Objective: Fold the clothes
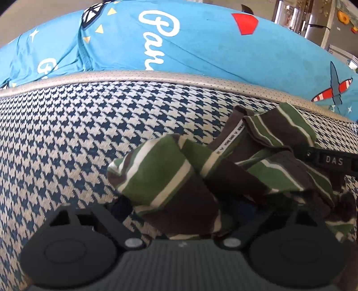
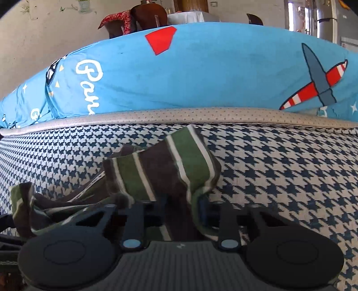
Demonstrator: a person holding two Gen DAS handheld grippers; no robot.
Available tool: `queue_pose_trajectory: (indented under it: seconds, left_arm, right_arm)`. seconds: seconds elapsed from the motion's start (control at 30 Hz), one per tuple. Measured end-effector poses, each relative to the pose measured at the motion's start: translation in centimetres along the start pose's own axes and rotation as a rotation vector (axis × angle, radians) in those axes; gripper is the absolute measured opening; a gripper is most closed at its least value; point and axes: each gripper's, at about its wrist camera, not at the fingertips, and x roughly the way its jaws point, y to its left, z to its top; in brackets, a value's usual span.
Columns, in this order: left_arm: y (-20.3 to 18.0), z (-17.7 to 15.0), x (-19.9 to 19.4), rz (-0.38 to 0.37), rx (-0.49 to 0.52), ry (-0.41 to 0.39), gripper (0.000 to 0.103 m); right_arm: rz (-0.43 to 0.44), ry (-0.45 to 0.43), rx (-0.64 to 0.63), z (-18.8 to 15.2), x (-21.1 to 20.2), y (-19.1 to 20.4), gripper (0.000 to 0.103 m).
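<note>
A garment striped in green, brown and white (image 1: pixel 161 170) lies bunched on a blue-and-white houndstooth mattress (image 1: pixel 67 134). In the left wrist view it drapes over my left gripper (image 1: pixel 188 208), whose linkage arms are spread wide; the fingers are mostly hidden under the cloth. A black finger marked "DAS" (image 1: pixel 333 160) of the other gripper reaches in from the right and meets the cloth. In the right wrist view my right gripper (image 2: pixel 174 210) is shut on a fold of the striped garment (image 2: pixel 161 170), which stands up between its fingers and trails off to the left.
A bright blue quilt with white lettering and a plane print (image 1: pixel 201 44) (image 2: pixel 201 78) is piled behind the mattress's grey piped edge (image 1: pixel 156 76). Houndstooth mattress (image 2: pixel 290 167) stretches bare to the right. Chairs and a table (image 2: pixel 134 18) stand far behind.
</note>
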Motion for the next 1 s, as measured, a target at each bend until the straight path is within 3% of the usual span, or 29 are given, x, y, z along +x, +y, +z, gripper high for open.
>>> queue_pose_trajectory:
  seconds: [0.13, 0.33, 0.53, 0.7, 0.77, 0.83, 0.9, 1.0]
  left_arm:
    - [-0.5, 0.3, -0.2, -0.009, 0.019, -0.019, 0.058]
    - [-0.9, 1.1, -0.6, 0.011, 0.056, -0.061, 0.036]
    - [-0.4, 3.9, -1.5, 0.088, 0.072, -0.199, 0.029]
    - [0.6, 6.9, -3.1, 0.167, 0.048, -0.352, 0.03]
    - [1.6, 7.9, -3.0, 0.189, 0.01, -0.342, 0.03]
    - [2.7, 8.2, -3.0, 0.184, -0.052, -0.308, 0.039]
    - [3.6, 8.1, -2.8, 0.146, -0.106, -0.266, 0.047]
    - [4.0, 7.8, -2.4, 0.102, -0.138, -0.221, 0.051]
  right_arm:
    - [0.004, -0.023, 0.003, 0.2, 0.0, 0.1, 0.015]
    - [0.015, -0.142, 0.004, 1.7, -2.2, 0.7, 0.014]
    - [0.004, -0.286, 0.012, 3.3, -4.9, 1.2, 0.014]
    - [-0.049, -0.373, 0.099, 4.2, -6.1, 0.3, 0.014]
    - [-0.084, -0.345, 0.136, 4.1, -5.6, -0.5, 0.015]
    - [-0.122, -0.298, 0.172, 3.9, -4.8, -1.3, 0.018]
    - [-0.154, -0.278, 0.186, 3.8, -4.5, -2.0, 0.018]
    - [-0.175, -0.291, 0.163, 3.8, -5.2, -2.4, 0.018]
